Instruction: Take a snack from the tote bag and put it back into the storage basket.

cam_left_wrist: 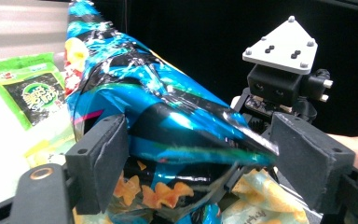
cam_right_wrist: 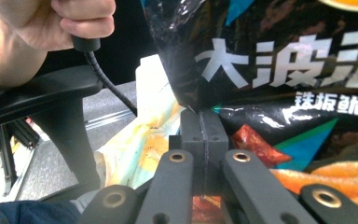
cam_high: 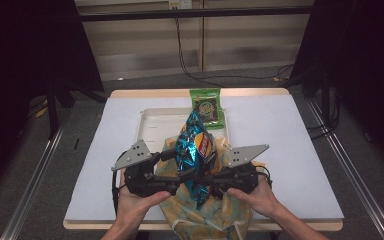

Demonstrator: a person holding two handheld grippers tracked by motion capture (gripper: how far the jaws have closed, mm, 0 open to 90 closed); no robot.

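High view looks down; both tool views closely share the crisp bag [cam_left_wrist: 168,121].

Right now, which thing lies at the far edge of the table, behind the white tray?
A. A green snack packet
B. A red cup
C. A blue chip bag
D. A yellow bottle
A: in the high view a green snack packet lies flat at the far edge of the table, overlapping the back rim of the white tray, while the blue chip bag is up between the grippers nearer the person.
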